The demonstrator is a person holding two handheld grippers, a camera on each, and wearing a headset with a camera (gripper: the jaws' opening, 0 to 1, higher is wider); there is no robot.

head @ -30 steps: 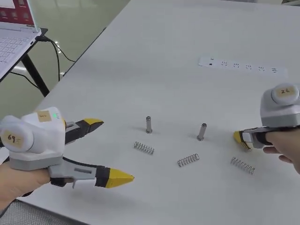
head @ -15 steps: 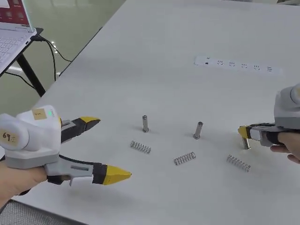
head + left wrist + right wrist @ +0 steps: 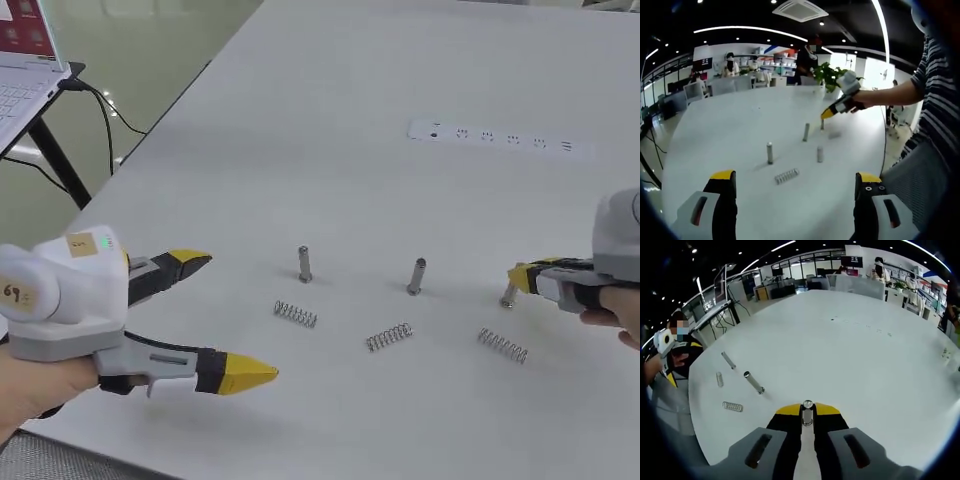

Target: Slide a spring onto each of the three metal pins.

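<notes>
Right gripper [image 3: 807,412] jaws pinch a seemingly tilted pin [image 3: 509,294]; left gripper [image 3: 235,318] jaws gape wide near loose springs [image 3: 296,314].

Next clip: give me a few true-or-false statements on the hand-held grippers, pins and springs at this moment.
1. The right hand-held gripper is shut on a pin. True.
2. The left hand-held gripper holds a spring. False: its jaws stand open with nothing between them.
3. Three springs lie loose on the table. True.
4. One pin already has a spring on it. False: all three pins are bare.
5. A power strip lies on the table beyond the pins. True.
</notes>
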